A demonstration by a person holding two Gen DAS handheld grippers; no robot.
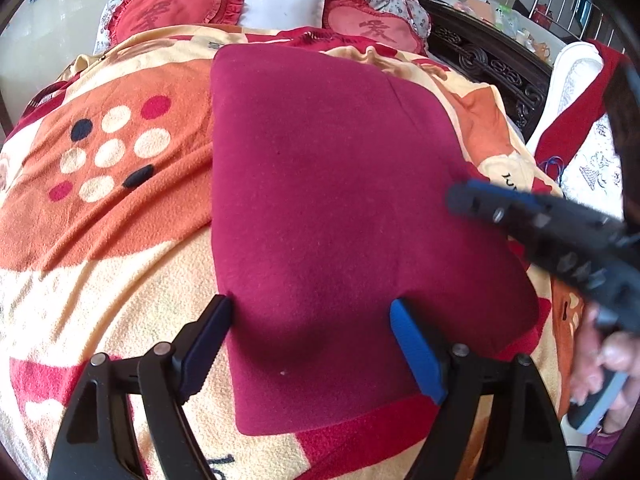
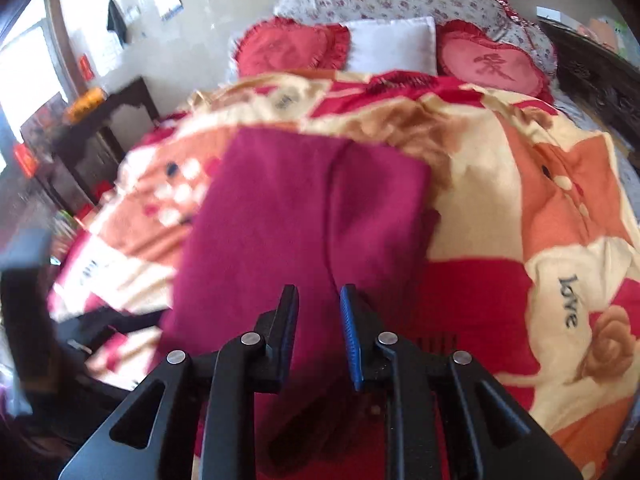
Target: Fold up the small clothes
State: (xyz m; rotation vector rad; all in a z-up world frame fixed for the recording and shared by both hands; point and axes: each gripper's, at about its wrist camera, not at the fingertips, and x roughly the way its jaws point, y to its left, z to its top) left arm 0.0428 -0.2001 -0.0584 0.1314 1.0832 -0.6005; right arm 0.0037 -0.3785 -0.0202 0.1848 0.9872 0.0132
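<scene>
A dark red cloth (image 1: 332,208) lies folded into a rectangle on the patterned blanket (image 1: 104,240). My left gripper (image 1: 310,304) is open wide, low over the cloth's near edge, one finger off its left side, and holds nothing. My right gripper (image 1: 460,196) comes in from the right, its tip at the cloth's right edge. In the right wrist view the right gripper (image 2: 319,292) hovers over the cloth (image 2: 296,216) with a narrow gap between the jaws and nothing in them. That view is blurred.
Two red heart cushions (image 1: 168,12) and a white pillow (image 1: 280,4) lie at the bed's head. A dark carved bed frame (image 1: 488,60) runs along the right. A dark side table (image 2: 104,136) stands left of the bed. A hand (image 1: 600,360) grips the right tool.
</scene>
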